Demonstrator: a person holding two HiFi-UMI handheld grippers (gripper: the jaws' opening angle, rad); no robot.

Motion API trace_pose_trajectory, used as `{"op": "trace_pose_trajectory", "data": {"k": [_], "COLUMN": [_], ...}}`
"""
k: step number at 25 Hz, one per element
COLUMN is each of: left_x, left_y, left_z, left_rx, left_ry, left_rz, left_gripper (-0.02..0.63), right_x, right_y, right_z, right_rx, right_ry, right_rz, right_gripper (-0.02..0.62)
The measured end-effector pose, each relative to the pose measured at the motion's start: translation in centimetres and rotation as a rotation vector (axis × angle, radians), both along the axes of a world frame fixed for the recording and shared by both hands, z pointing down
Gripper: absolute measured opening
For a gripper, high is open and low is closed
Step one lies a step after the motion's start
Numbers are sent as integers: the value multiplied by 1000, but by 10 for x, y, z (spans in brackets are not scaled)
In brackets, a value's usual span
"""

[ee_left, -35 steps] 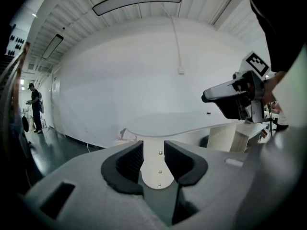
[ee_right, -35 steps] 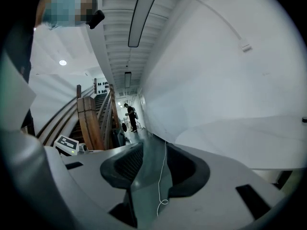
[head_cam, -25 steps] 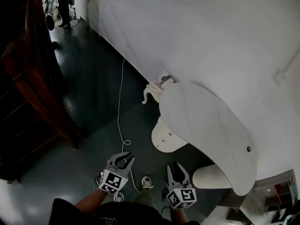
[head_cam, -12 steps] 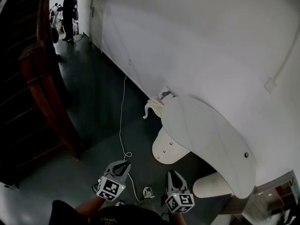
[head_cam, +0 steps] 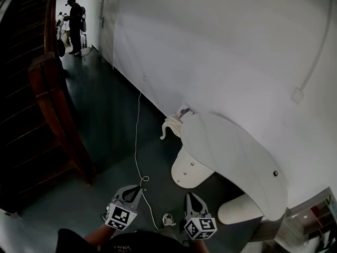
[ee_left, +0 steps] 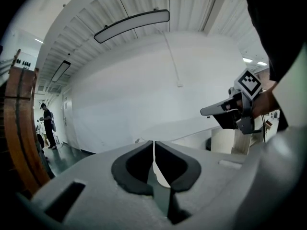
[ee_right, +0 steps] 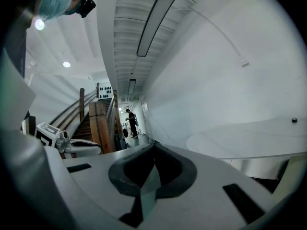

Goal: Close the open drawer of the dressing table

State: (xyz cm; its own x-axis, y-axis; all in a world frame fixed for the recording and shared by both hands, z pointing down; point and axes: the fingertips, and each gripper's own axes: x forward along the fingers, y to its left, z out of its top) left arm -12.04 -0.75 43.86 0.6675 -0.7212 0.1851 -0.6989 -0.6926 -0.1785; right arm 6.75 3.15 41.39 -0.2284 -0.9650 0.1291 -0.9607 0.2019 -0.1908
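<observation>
The white dressing table [head_cam: 231, 152] stands against the wall, with an oval top and a round pedestal [head_cam: 185, 168] bearing two small knobs. I cannot tell from here whether its drawer stands out. My left gripper [head_cam: 135, 190] and right gripper [head_cam: 190, 197] hang low in the head view, short of the table and touching nothing. Both have just been closing with nothing between the jaws. The left gripper view shows its pads [ee_left: 154, 145] met, and the right gripper view shows its pads [ee_right: 153, 146] met too. The tabletop [ee_right: 249, 137] lies ahead to the right.
A wooden stair post [head_cam: 52, 104] and stairs fill the left. A white cable [head_cam: 137, 136] runs along the dark floor to the wall. A pale cloth [head_cam: 171, 124] hangs at the table's far end. A person [head_cam: 75, 22] stands far down the corridor.
Both grippers drew back toward the bottom of the head view and their jaws closed from open. The head view tilted up a little.
</observation>
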Motion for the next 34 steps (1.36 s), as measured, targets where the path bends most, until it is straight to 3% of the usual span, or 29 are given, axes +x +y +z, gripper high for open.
{"op": "trace_pose_trajectory", "data": {"k": [17,34], "left_x": [-19,-13], "left_y": [27,29], "left_z": [-3,-1], "left_rx": [3,-8], "left_ry": [7,21], "left_rz": [0,7], "left_gripper": [20,20], "right_x": [-26,-25], "right_y": [21,19], "right_z": [8,16], "right_rx": [-27,-59], "right_ry": [16,28], "right_rz": [-16,-17], "right_gripper": [3,3]}}
